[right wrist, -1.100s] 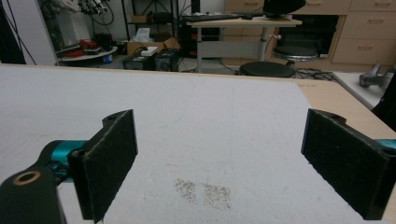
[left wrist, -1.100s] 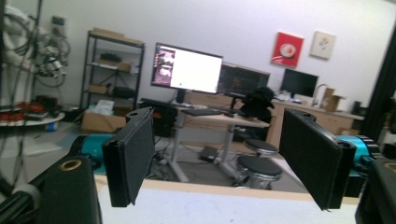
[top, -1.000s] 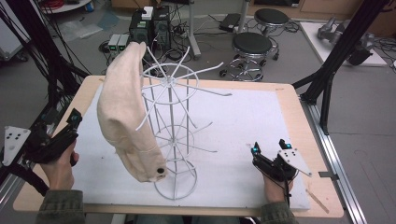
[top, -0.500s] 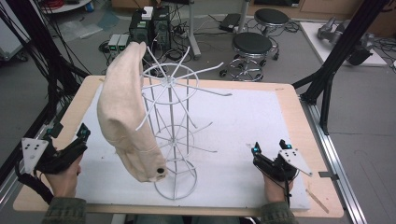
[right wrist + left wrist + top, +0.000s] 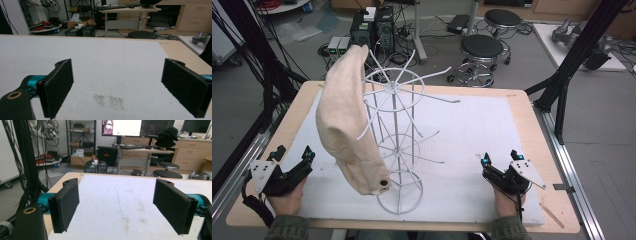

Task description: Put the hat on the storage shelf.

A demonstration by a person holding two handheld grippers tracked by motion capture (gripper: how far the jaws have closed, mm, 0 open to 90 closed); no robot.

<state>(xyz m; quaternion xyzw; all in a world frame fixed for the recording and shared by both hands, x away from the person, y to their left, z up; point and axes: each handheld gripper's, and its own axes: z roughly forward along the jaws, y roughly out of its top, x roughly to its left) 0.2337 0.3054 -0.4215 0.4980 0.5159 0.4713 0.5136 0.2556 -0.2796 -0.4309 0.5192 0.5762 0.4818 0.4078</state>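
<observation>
Cream cloth [image 5: 346, 120] hangs on a white wire rack [image 5: 398, 145], draped over the rack's left-side arms from the top spokes down nearly to the base ring; a small dark round spot shows at the cloth's lower end. Rack stands upright approx. mid-desk, a bit left of centre, on a white mat [image 5: 472, 130] that covers most of the wooden desk [image 5: 532, 125]. Rack's thin arms stick out to all sides, one long one reaching right over the mat.

Left gripper [image 5: 292, 154] sits at the desk's near-left corner, held in a hand [image 5: 287, 200], well apart from the rack base. Its jaws are spread wide w/ nothing between them; in the left gripper view [image 5: 120, 207] only bare mat w/ faint marks lies between the pads. Right gripper [image 5: 499, 157] is near the desk's near-right side, also hand-held, jaws likewise wide apart and holding nothing; the right gripper view [image 5: 116, 90] looks across bare mat w/ a small speckled stain just ahead.

Beyond the desk: black stools [image 5: 482, 47], electronics boxes [image 5: 372, 25] on the floor w/ cables, black frame legs at both sides.
</observation>
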